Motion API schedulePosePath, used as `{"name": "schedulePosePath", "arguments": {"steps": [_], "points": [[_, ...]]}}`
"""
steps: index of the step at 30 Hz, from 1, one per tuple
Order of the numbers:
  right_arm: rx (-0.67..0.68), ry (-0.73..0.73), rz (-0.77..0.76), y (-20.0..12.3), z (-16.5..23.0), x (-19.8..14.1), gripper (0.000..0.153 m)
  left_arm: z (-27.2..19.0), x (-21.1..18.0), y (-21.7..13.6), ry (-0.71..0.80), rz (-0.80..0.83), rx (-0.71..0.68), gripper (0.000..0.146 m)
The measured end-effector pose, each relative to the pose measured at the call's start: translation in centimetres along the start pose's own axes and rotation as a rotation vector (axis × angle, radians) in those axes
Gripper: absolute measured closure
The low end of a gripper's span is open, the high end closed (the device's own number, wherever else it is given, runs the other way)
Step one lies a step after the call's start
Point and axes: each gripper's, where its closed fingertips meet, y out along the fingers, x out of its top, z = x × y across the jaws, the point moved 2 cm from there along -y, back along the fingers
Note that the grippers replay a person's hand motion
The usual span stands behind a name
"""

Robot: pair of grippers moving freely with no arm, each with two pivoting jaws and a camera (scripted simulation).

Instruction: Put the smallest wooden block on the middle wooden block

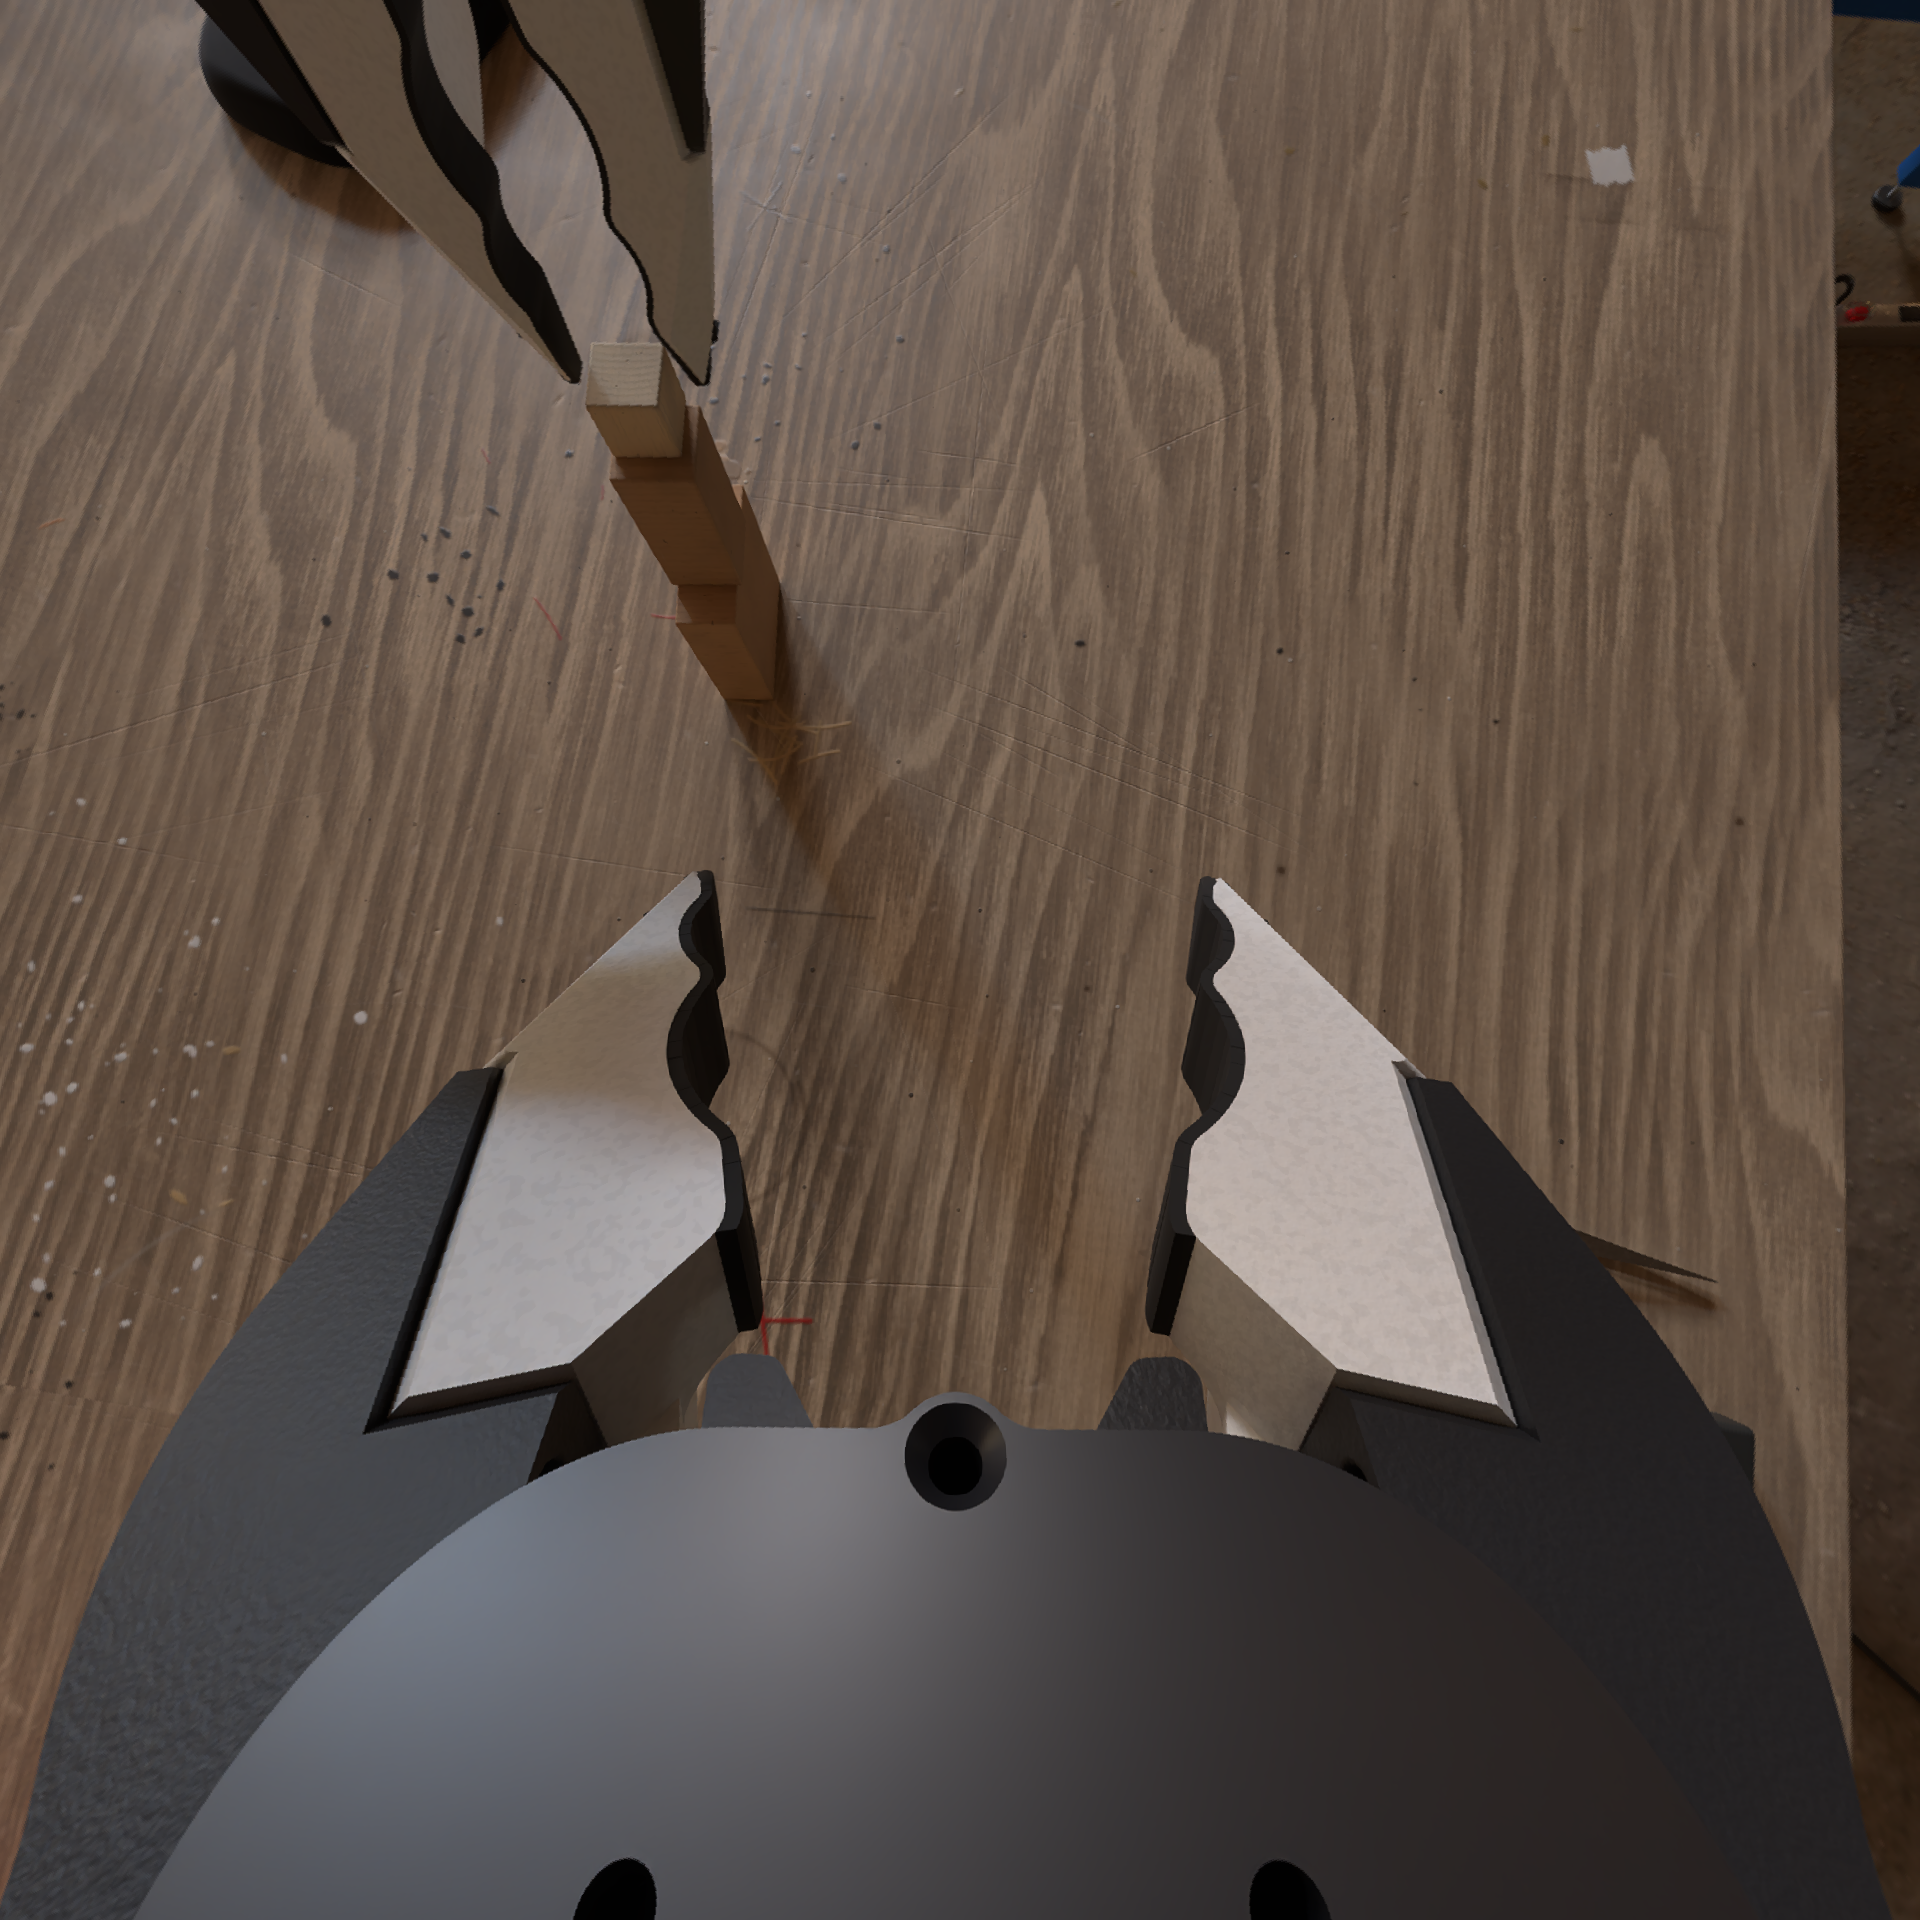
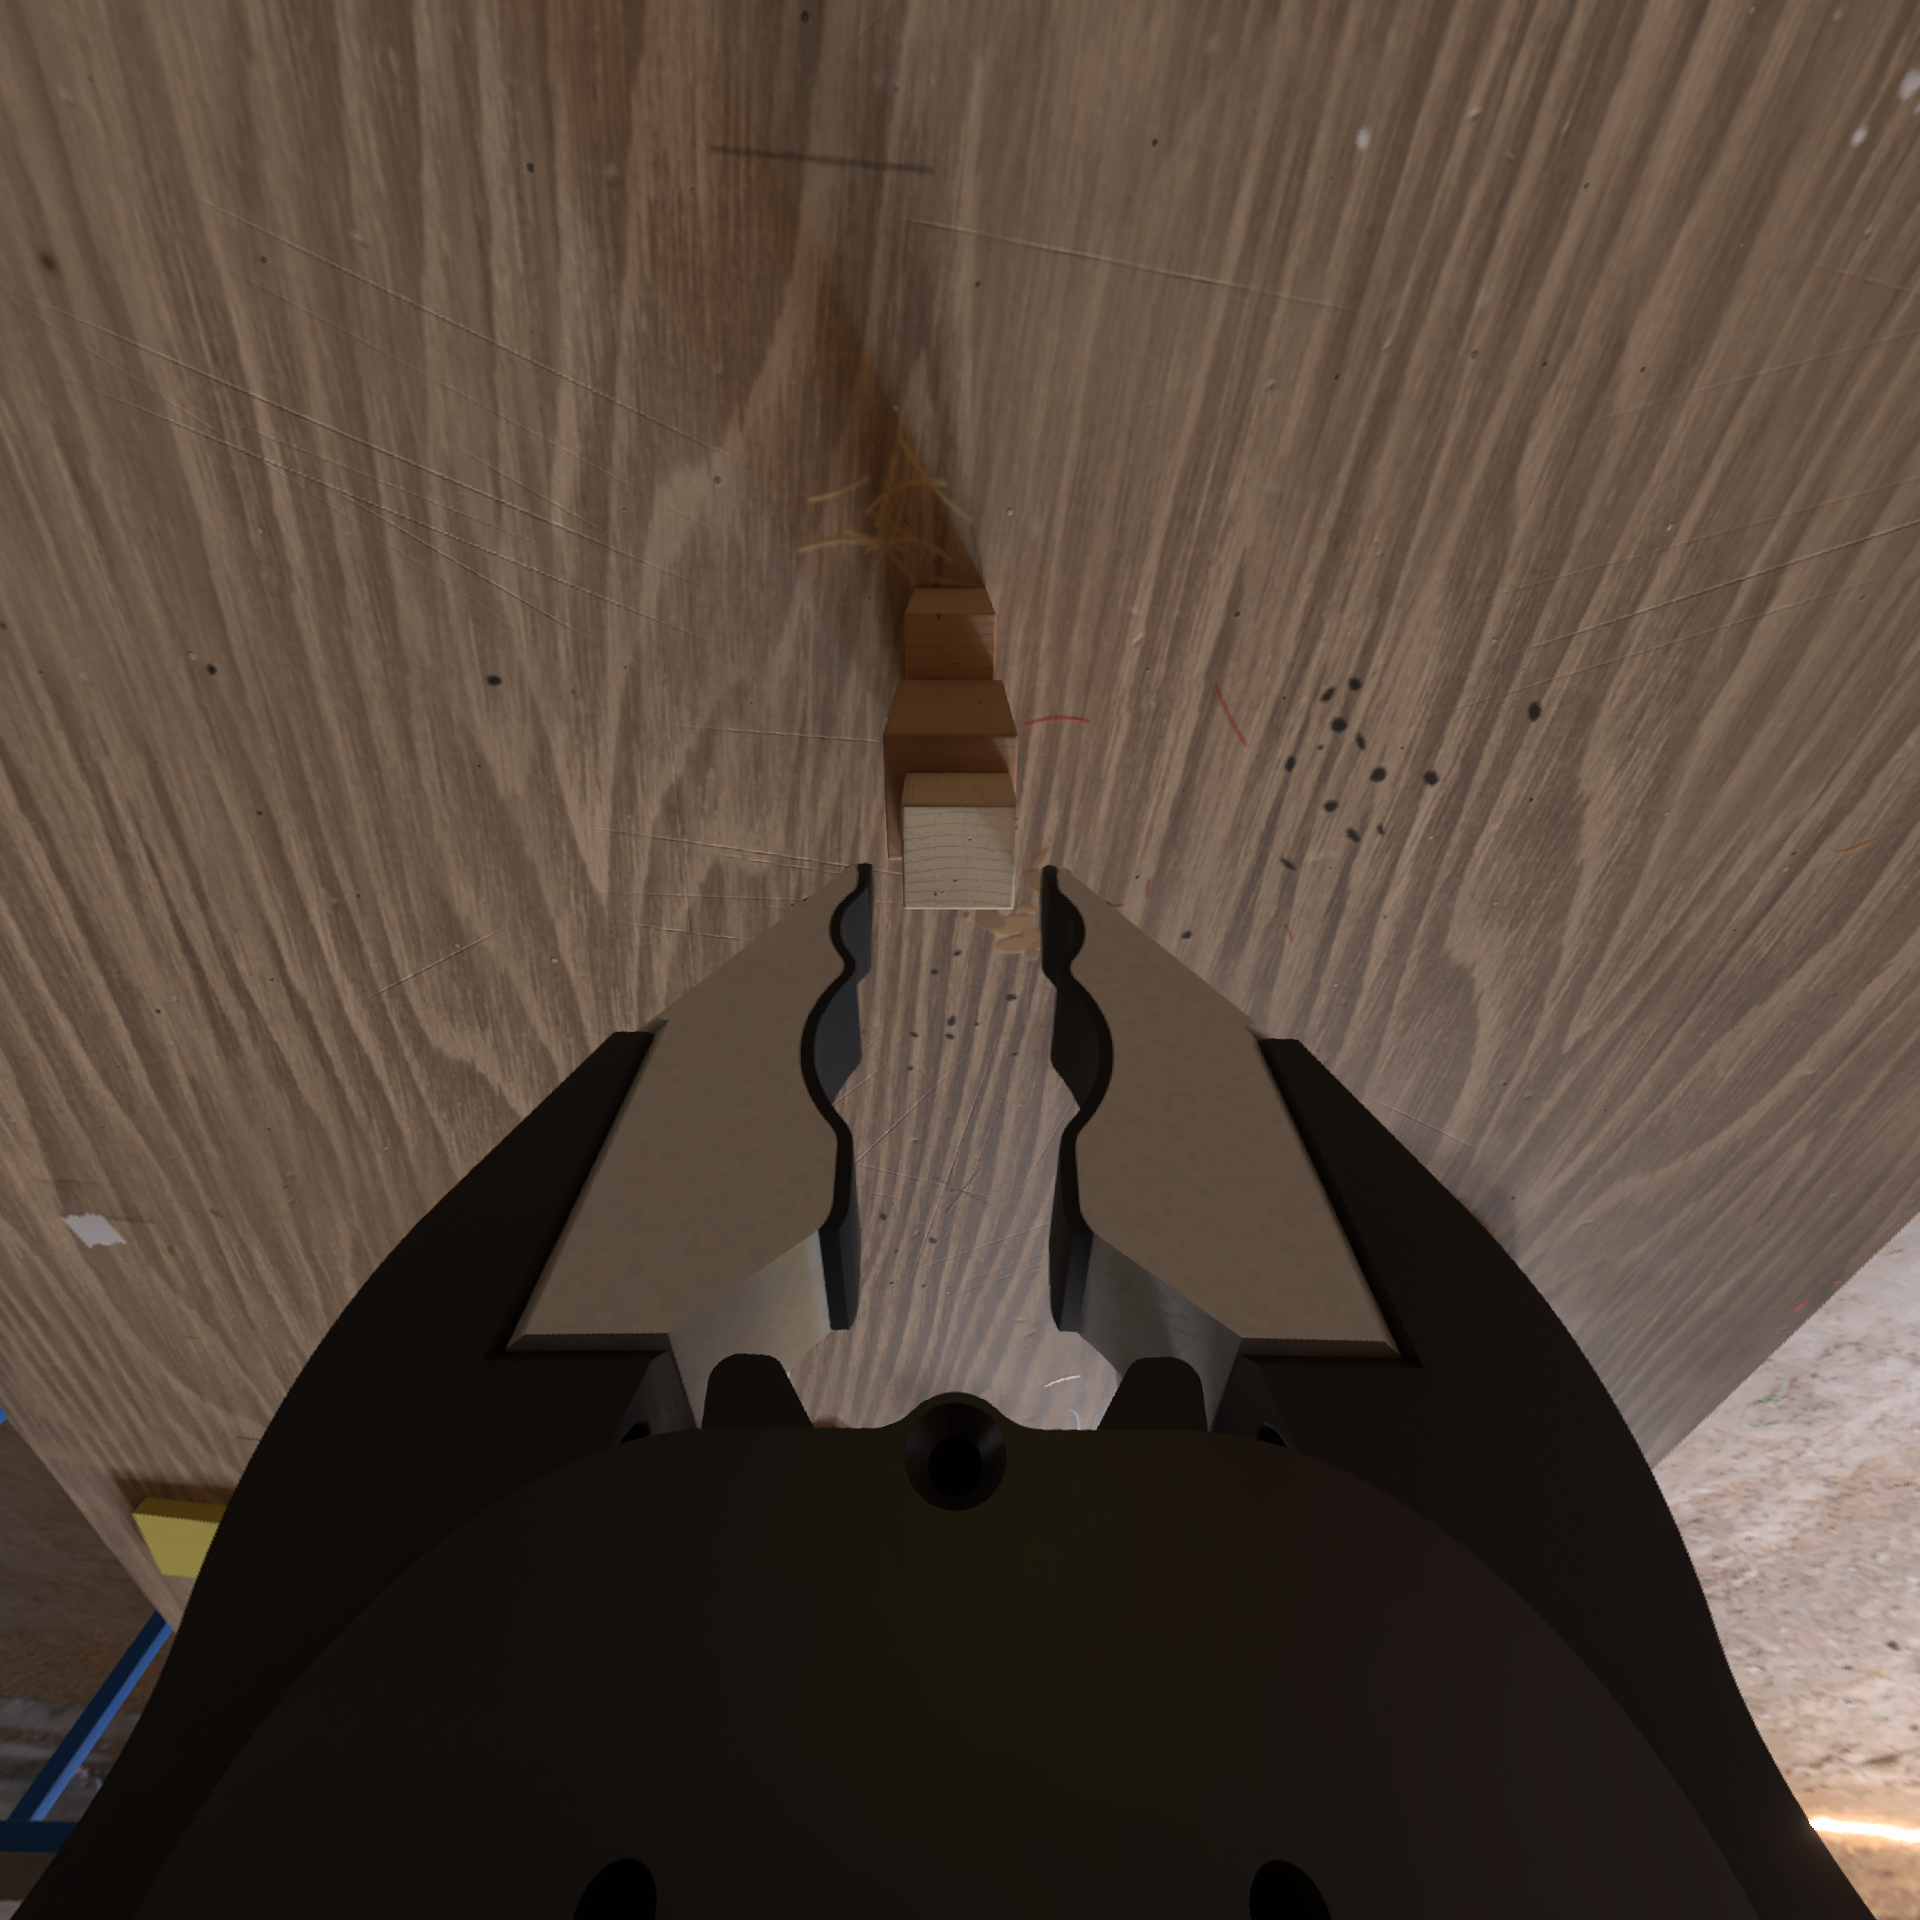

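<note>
Three pale wooden blocks stand stacked as a stepped tower on the wooden table [image 1: 1247,520]. The smallest block [image 1: 623,400] is on top of the middle block [image 1: 681,520], which sits on the largest block [image 1: 740,644]. From above in the right wrist view I see the smallest block [image 2: 958,857], the middle block [image 2: 951,712] and the largest block [image 2: 948,623]. My right gripper [image 2: 954,875] hangs over the tower, open, with its fingertips [image 1: 566,364] on either side of the smallest block's top and a small gap on each side. My left gripper [image 1: 956,883] is open and empty, well in front of the tower.
A tuft of straw-like fibres [image 1: 790,743] lies at the tower's foot. A white scrap of tape [image 1: 1608,166] lies far right. The table's right edge [image 1: 1841,727] drops to the floor. A yellow object [image 2: 177,1538] shows below the table edge.
</note>
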Motion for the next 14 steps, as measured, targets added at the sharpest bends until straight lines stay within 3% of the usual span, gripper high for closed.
{"name": "schedulePosePath", "arguments": {"steps": [9,14], "points": [[-0.068,0.038,-0.031,-1.9,0.5,-0.8,0.112,0.2,-0.2,0.2,-0.003,0.005,-0.002,0.056],[-0.122,0.057,-0.102,-2.8,4.8,-1.4,0.121,0.5,-0.4,0.7,-0.011,0.015,0.004,0.056]]}}
